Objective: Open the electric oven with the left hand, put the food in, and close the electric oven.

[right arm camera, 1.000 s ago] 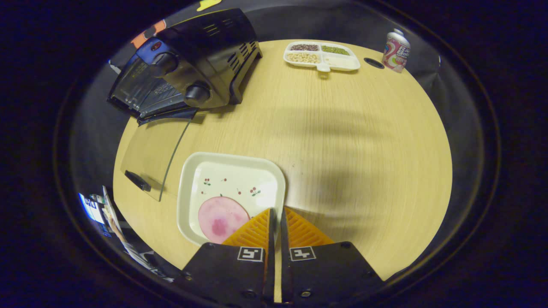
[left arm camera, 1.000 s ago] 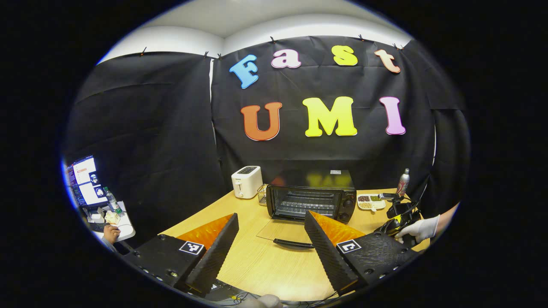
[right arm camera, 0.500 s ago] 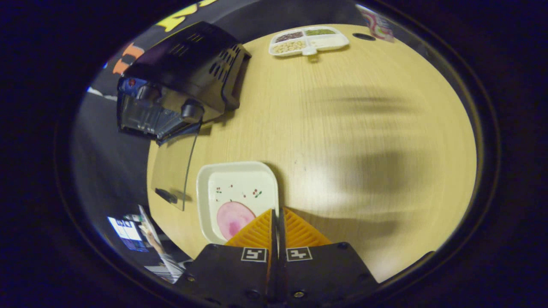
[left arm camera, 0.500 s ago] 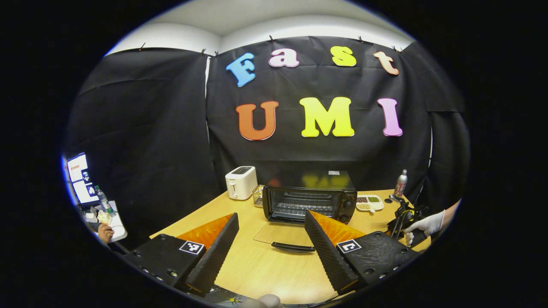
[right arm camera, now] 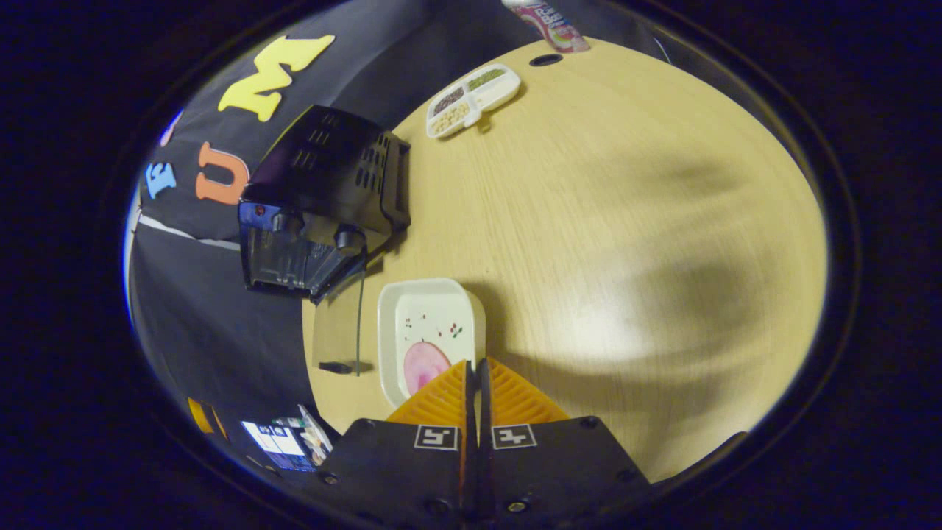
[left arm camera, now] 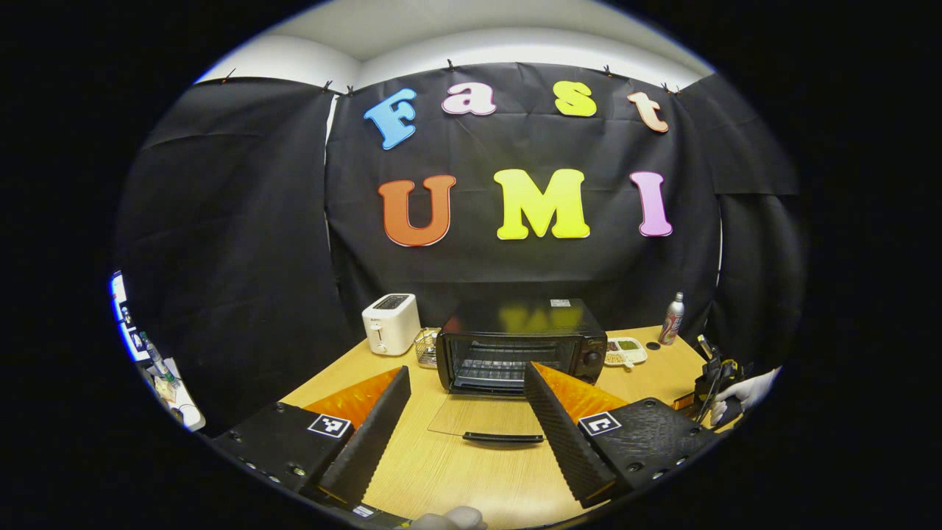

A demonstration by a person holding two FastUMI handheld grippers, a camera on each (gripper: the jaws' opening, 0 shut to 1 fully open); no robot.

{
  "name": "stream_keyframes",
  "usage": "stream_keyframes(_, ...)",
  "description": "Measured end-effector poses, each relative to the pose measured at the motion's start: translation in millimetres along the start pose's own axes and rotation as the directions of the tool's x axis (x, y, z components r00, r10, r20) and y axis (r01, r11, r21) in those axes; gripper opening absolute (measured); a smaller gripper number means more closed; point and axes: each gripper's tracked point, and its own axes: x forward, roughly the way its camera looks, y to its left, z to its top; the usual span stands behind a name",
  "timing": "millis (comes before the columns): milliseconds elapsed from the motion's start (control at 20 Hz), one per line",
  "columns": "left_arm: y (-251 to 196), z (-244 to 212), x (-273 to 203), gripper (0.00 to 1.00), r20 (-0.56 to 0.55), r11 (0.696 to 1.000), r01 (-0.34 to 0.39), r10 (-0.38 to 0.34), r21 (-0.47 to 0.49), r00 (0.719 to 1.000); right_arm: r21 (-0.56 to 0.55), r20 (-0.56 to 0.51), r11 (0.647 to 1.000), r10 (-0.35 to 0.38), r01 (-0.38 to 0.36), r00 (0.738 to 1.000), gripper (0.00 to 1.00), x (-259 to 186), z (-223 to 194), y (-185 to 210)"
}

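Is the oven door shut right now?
No, the oven has its glass door folded down flat on the table, so the racks inside show.

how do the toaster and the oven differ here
The toaster is white and small; the electric oven is black and much wider. The toaster's slots face up, while the oven opens at the front, its glass door lying flat on the table with the rack showing inside. Both stand on the table in front of the booth's cloth wall.

A white toaster and a divided snack tray (beans, seeds) stand on the table.
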Motion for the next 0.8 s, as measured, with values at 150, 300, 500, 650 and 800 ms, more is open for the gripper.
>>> stream_keyframes(150, 5.7, 5.0, 8.3, 0.97, 0.001, 0.999, 0.035, -0.035, 0.003, 0.999, 0.036, 0.081, 0.998, 0.05, -0.054, 0.995, 0.04, -17.4, -5.0, 20.4)
stream_keyframes(300, 16.2, 9.7, 17.8, 0.96, 0.0, 0.998, 0.062, -0.062, 0.007, 0.998, 0.088, 0.156, 0.991, 0.087, -0.102, 0.984, 0.0, -19.8, -12.3, 53.7)
stream_keyframes(500, 31.5, 12.2, 22.2, 0.96, -0.017, 0.996, 0.093, -0.093, 0.004, 0.996, 0.183, 0.239, 0.963, 0.15, -0.196, 0.959, 0.02, 0.0, -27.0, 108.9)
stream_keyframes(650, 46.5, 14.3, 21.3, 0.97, -0.029, 0.995, 0.1, -0.1, 0.014, 0.995, 0.214, 0.287, 0.955, 0.139, -0.205, 0.948, 0.04, 23.9, -27.8, 142.0)
stream_keyframes(800, 62.4, 16.1, 19.9, 0.97, -0.034, 0.996, 0.093, -0.092, 0.018, 0.995, 0.272, 0.297, 0.936, 0.141, -0.226, 0.944, 0.04, 48.2, -29.6, 164.4)
